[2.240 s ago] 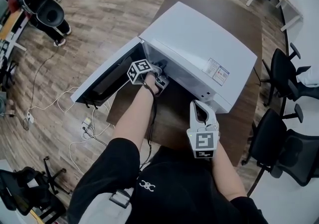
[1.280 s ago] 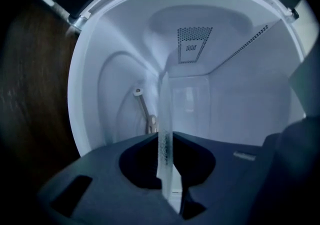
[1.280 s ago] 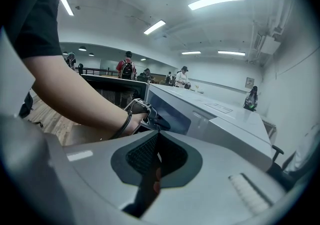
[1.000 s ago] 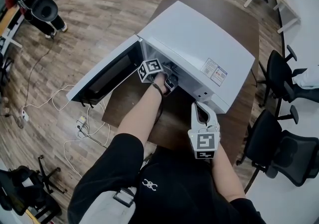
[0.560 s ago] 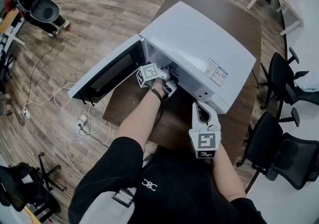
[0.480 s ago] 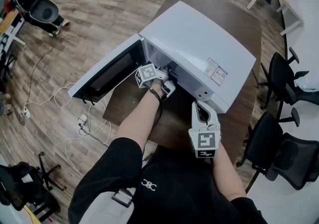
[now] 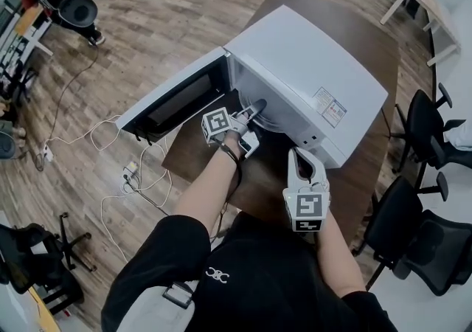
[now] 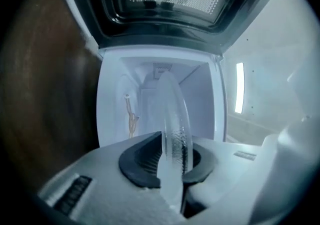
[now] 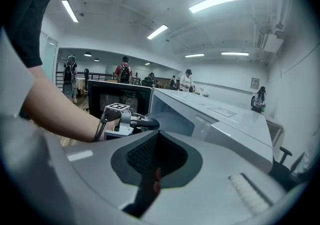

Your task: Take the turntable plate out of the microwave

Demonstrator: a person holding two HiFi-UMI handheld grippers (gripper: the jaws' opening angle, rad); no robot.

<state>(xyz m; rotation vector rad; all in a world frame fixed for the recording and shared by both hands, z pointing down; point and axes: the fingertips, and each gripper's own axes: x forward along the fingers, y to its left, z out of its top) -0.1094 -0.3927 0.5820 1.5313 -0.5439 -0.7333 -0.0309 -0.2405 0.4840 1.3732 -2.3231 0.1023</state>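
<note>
left gripper (image 8: 172, 161): clamped on rim of clear glass turntable plate (image 8: 173, 111) | right gripper (image 9: 154, 158): jaws together, empty | white microwave (image 7: 306, 65): door open

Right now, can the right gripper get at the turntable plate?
Probably yes. The door is swung open and the turntable plate is at the cavity mouth, clamped in the left gripper. The right gripper hangs just outside, nothing between them, but its jaws are shut and must open first.
</note>
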